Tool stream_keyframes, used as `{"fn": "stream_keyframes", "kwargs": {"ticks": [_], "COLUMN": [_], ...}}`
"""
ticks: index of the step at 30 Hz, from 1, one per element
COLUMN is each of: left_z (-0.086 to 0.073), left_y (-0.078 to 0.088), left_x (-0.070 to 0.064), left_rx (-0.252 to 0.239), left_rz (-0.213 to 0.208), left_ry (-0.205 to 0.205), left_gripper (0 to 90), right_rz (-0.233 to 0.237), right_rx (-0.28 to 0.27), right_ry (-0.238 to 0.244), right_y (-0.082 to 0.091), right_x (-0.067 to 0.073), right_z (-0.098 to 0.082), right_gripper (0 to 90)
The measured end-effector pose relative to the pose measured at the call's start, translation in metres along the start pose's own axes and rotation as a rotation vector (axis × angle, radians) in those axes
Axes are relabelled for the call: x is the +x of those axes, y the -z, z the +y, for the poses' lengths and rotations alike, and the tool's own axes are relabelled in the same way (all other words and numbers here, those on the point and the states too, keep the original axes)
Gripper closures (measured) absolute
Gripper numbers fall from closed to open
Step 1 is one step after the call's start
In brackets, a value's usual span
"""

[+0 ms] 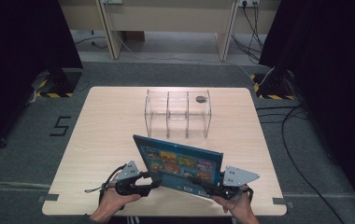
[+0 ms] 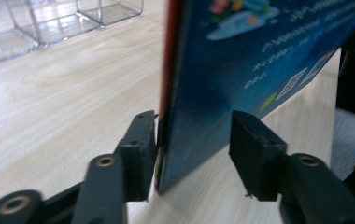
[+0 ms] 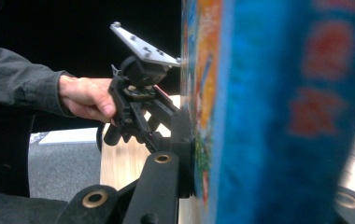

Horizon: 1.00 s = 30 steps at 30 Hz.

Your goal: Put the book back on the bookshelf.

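Plainly, the left gripper point(image 2: 192, 154) has its jaws spread around the book's point(image 1: 180, 164) lower corner: one pad touches the cover, the other stands clear, so it only steadies. Rightward, the book stands tilted on edge between both tools, above the table point(image 1: 101, 140), likely readied for the clear organizer point(image 1: 178, 114) beyond. At its far corner the right gripper point(image 1: 215, 190) is pinching the book, bearing its weight.

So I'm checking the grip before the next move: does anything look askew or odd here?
The blue book is held tilted above the table. The left claw is open: one pad touches the book's edge, the other stands clear. The right claw clamps it.
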<state>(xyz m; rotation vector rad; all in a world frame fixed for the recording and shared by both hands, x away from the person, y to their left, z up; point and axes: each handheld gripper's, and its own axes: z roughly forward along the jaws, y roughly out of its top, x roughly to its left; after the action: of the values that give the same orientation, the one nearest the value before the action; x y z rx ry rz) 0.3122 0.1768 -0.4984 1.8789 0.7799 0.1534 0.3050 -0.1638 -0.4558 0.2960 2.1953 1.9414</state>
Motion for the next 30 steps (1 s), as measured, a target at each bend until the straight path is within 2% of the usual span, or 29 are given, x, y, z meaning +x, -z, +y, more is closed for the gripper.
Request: {"fn": "stream_keyframes", "kwargs": {"ticks": [1,2,4,5,6,9,10,12,13,14,15,17,20,21,22,24,25,30], "left_z": [-0.001,-0.002,-0.003,-0.004,-0.004,-0.008,-0.012,-0.014,-0.014,-0.015,-0.015,-0.015,-0.016,-0.016,-0.016,-0.017,-0.018,-0.02], "left_y": [0.003,0.007,0.009,0.011,0.011,0.01,0.009,0.008,0.008,0.008,0.008,0.007,0.006,0.004,0.004,0.002,0.0,-0.002], "left_x": [0.002,0.005,0.007,0.01,0.01,0.016,0.021,0.024,0.024,0.027,0.027,0.027,0.024,0.022,0.022,0.02,0.018,0.017], "left_rx": [-0.001,-0.006,-0.005,0.01,0.01,0.092,0.151,0.193,0.193,0.207,0.207,0.212,0.229,0.237,0.237,0.242,0.243,0.237], "left_rz": [0.007,0.019,0.029,0.055,0.055,0.109,0.155,0.193,0.193,0.222,0.222,0.227,0.242,0.253,0.253,0.263,0.265,0.261], "left_ry": [0.008,0.034,0.049,0.064,0.064,0.078,0.087,0.063,0.063,0.053,0.053,0.044,-0.007,-0.043,-0.043,-0.075,-0.083,-0.086], "left_gripper": [47.0,45.2,44.6,44.2,44.1,42.8,41.3,39.8,39.4,38.5,37.9,37.0,35.7,32.5,31.0,29.3,24.7,17.4], "right_rz": [-0.007,-0.026,-0.034,-0.059,-0.067,-0.086,-0.111,-0.133,-0.133,-0.162,-0.162,-0.2,-0.227,-0.254,-0.254,-0.278,-0.3,-0.33], "right_rx": [-0.003,-0.009,-0.011,-0.008,-0.007,-0.013,-0.03,-0.033,-0.033,-0.039,-0.039,-0.055,-0.06,-0.06,-0.06,-0.06,-0.054,-0.059], "right_ry": [-0.008,-0.026,-0.028,-0.017,-0.017,-0.023,-0.027,-0.031,-0.031,-0.037,-0.037,-0.048,-0.043,-0.042,-0.042,-0.034,-0.031,-0.034], "right_y": [0.0,0.002,0.004,0.008,0.009,0.015,0.019,0.025,0.025,0.031,0.031,0.039,0.043,0.048,0.048,0.051,0.054,0.058], "right_x": [0.001,0.0,-0.002,-0.003,-0.004,-0.006,-0.008,-0.01,-0.01,-0.012,-0.012,-0.016,-0.019,-0.021,-0.021,-0.023,-0.025,-0.028], "right_z": [0.001,0.002,0.002,0.003,0.004,0.005,0.006,0.008,0.008,0.009,0.009,0.01,0.012,0.013,0.013,0.014,0.015,0.016], "right_gripper": [83.3,83.3,83.3,83.3,83.3,83.3,83.4,83.3,83.3,83.3,83.3,83.3,83.3,83.3,83.3,83.3,83.3,83.3]}}
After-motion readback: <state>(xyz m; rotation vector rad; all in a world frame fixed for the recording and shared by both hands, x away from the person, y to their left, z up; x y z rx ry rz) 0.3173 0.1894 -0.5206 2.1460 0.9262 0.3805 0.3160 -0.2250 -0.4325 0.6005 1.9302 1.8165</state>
